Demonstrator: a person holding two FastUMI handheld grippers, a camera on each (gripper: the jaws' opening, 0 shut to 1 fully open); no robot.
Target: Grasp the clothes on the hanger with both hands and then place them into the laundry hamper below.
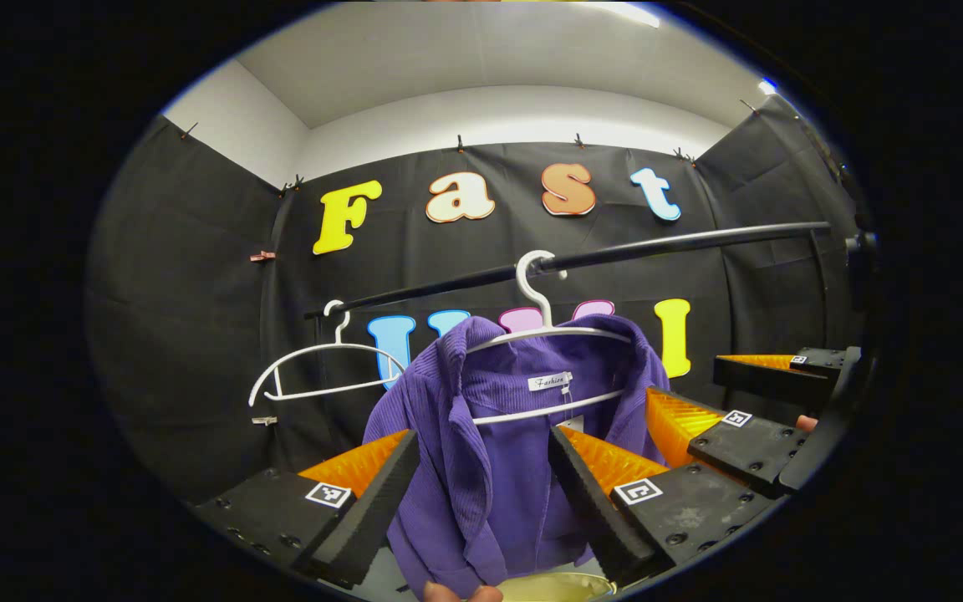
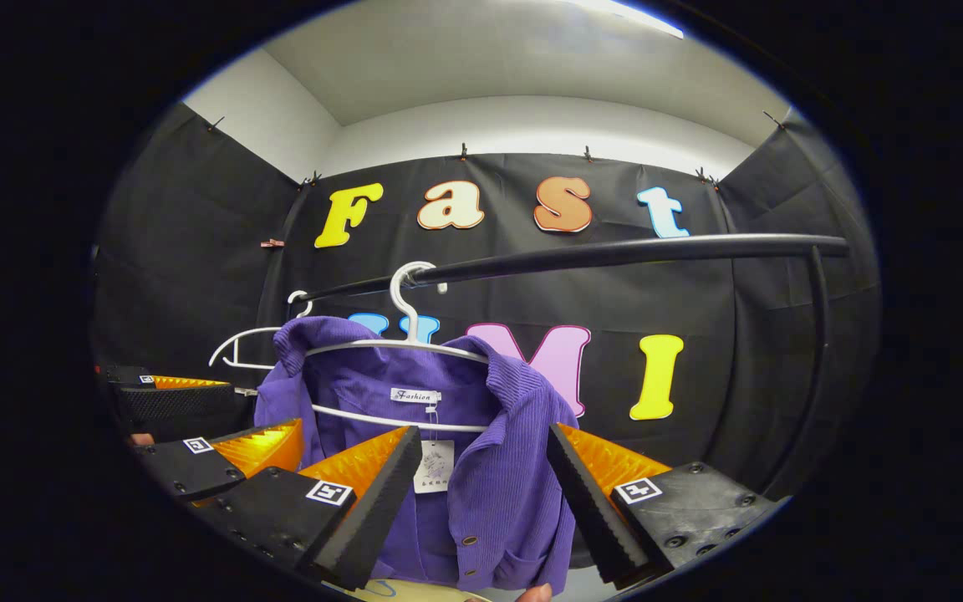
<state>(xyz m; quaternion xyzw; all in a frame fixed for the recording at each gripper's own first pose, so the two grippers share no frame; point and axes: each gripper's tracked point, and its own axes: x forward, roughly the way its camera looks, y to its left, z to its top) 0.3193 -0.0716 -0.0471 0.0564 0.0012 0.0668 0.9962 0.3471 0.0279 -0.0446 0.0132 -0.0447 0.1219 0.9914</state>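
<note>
A purple corduroy jacket (image 1: 498, 435) hangs on a white hanger (image 1: 544, 334), whose hook sits over a black clothes rail (image 1: 615, 251) running across the booth in front of the black cloth wall. A second white hanger (image 1: 314, 368), bare, hangs on the same rail just beside the jacket, on the left as seen in the left gripper view.

In the left gripper view, the left tool (image 1: 486, 493) has its two fingers spread wide apart, and the jacket's left front and sleeve hang in the gap between them — whether the fingers touch the cloth cannot be told. The jacket's collar and hanger sit above the fingertips. The right tool (image 1: 715, 393) shows farther off at the right edge, also spread, level with the jacket's right shoulder. At the bottom edge, a sliver of a pale yellowish rim (image 1: 557, 585) lies below the jacket; what it belongs to cannot be told.

In the right gripper view, the right tool (image 2: 481, 493) is likewise wide apart, with the jacket's (image 2: 481, 468) right front panel, its snap buttons and a hanging paper tag (image 2: 434, 466) between the fingers, apparently without contact. The white hanger (image 2: 402, 334) and rail (image 2: 615, 251) lie above. The left tool (image 2: 197, 418) shows at the left edge, beside the jacket's other shoulder.
</note>
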